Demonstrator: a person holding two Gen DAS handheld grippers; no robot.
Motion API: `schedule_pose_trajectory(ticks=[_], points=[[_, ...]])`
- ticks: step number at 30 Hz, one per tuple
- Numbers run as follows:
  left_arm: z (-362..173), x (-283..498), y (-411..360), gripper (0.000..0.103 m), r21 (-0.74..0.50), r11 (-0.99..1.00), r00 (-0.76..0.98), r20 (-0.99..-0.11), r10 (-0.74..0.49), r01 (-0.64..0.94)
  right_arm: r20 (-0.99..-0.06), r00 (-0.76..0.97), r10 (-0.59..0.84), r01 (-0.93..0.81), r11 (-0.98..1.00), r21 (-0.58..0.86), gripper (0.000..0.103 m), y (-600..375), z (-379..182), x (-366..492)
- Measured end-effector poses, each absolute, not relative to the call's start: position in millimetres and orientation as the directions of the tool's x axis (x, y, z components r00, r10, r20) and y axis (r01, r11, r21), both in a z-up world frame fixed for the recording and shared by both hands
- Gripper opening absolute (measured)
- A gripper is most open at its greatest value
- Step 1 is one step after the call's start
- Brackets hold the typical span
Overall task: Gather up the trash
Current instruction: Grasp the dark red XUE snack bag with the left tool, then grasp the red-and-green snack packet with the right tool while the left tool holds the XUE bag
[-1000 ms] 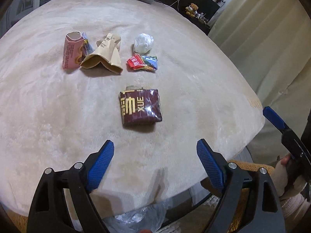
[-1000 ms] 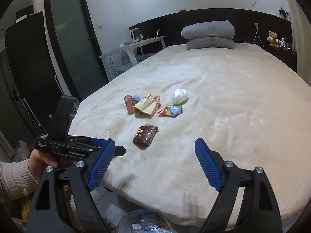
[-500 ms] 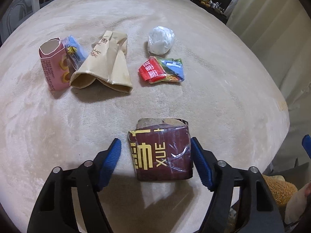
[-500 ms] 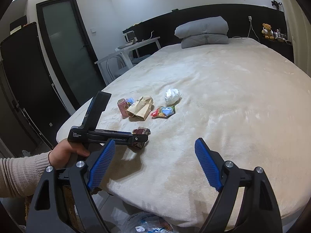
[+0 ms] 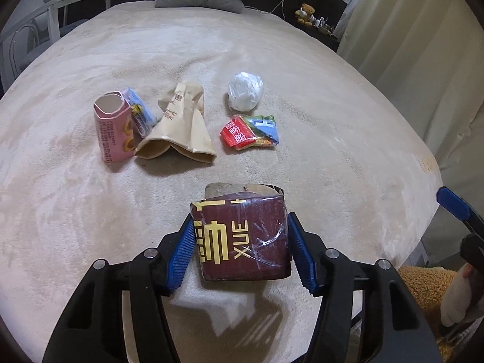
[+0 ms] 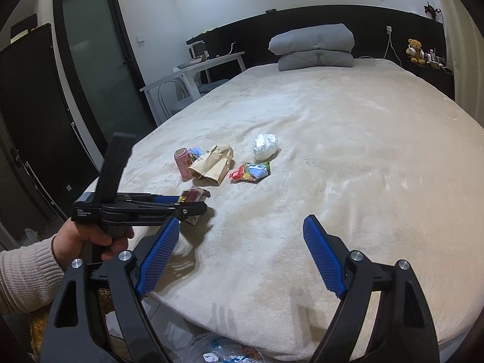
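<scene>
Surface: large bed [image 6: 363, 157] with a plush cream blanket, matte pile, brushed in patches. Room beyond: black headboard wall, frosted-glass door on the left, curtains on the right.

Near edge of bed: left gripper [image 5: 240, 243] has its blue ribbed pads clamped on both sides of a maroon box [image 5: 243, 239], a squashed carton wrapped in shiny crinkled film, yellow lettering "XUE", torn flap open at its far end. From the right wrist view the box sits just above the blanket or on it; cannot tell which. Left hand [image 6: 90, 239] grips the handle, knit cream sleeve.

Right gripper [image 6: 239, 254] hovers off the near edge with its fingers spread wide and nothing between them. Below the edge on the floor is a clear plastic bag [image 6: 217, 351] with wrappers inside.

Mid-bed, well apart from the box, toward the left edge:
- pink carton [image 5: 113, 128], upright, top open, interior looks empty
- blue wrapper [image 5: 139, 115] wedged between the carton and a tan paper bag [image 5: 181, 127], which is lying flat with its mouth open toward the camera
- red/green/blue foil packet [image 5: 249, 131], crumpled
- white crumpled plastic ball [image 5: 245, 90] just behind the packet

Far end: folded grey duvet [image 6: 313, 47] at the head edge, teddy bear [image 6: 415, 50] on the ledge at the right, white desk [image 6: 196, 72] beside the left edge.
</scene>
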State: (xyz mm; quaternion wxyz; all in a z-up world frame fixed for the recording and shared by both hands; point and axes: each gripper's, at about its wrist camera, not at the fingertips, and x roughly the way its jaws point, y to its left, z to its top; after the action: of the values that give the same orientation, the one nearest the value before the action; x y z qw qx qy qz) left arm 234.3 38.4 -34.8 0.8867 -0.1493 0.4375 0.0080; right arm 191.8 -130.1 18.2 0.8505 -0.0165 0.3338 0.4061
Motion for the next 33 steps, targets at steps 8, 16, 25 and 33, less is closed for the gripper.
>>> schedule_pose_trajectory(ticks=[8, 16, 25, 33], points=[[-5, 203, 58, 0.058, -0.305, 0.943, 0.69, -0.712, -0.131, -0.135, -0.63, 0.435, 0.643, -0.709, 0.676, 0.199, 0.083, -87, 9, 224], [6, 179, 77, 0.058, -0.345, 0.928, 0.724, -0.675, -0.142, -0.139, -0.703, 0.429, 0.568, -0.72, 0.684, 0.114, 0.083, -26, -20, 272], [2, 168, 94, 0.058, -0.375, 0.915, 0.723, -0.672, -0.159, -0.148, -0.76, 0.413, 0.502, -0.73, 0.681, 0.053, 0.083, 30, -53, 314], [1, 168, 92, 0.058, -0.373, 0.92, 0.716, -0.675, -0.178, -0.123, -0.772, 0.424, 0.473, -0.739, 0.674, 0.007, 0.083, 53, -69, 331]])
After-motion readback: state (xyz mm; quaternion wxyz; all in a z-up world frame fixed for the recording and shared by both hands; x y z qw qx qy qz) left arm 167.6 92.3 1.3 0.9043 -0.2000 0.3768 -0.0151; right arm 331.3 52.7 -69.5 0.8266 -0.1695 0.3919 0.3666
